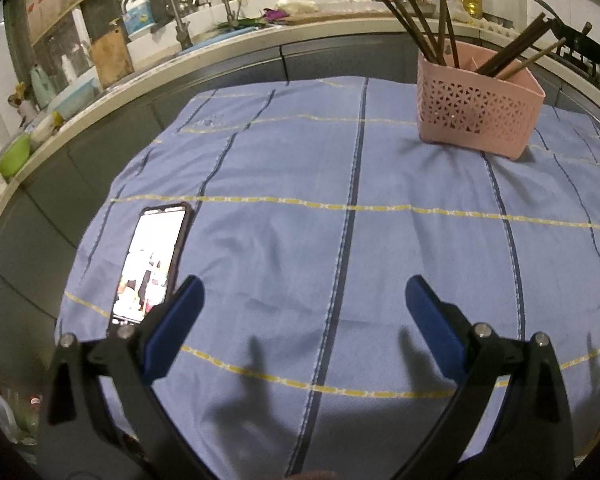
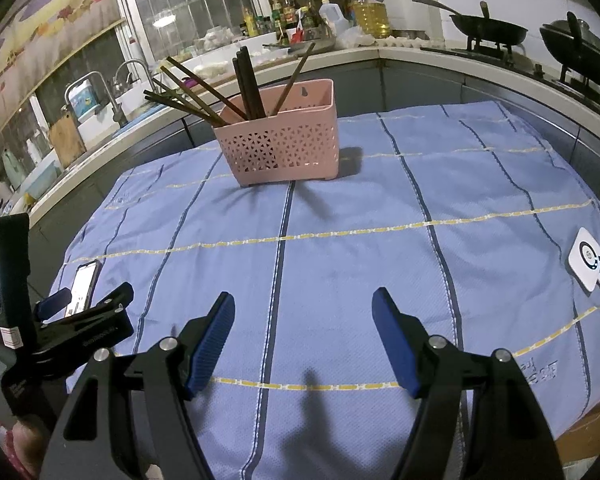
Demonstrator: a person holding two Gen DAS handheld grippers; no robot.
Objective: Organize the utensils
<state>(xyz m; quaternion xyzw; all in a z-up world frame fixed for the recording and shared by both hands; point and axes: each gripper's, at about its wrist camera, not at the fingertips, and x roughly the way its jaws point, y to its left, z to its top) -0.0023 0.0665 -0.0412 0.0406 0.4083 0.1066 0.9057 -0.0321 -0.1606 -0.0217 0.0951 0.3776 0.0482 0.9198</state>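
A pink perforated utensil basket (image 1: 476,108) stands on the blue checked tablecloth (image 1: 300,208) at the far right of the left wrist view; it also shows in the right wrist view (image 2: 280,144) at the far centre. Several dark chopsticks (image 1: 416,16) stand in it, leaning left and right (image 2: 248,80). My left gripper (image 1: 304,292) is open and empty, low over the near cloth. My right gripper (image 2: 304,304) is open and empty, also over the near cloth. The left gripper shows at the left edge of the right wrist view (image 2: 84,300).
A lit phone (image 1: 152,264) lies on the cloth by the left gripper's left finger. A white square device (image 2: 586,260) with a cable lies at the cloth's right edge. Behind the table runs a counter with a sink (image 1: 188,24), bottles (image 2: 300,12) and woks (image 2: 488,28).
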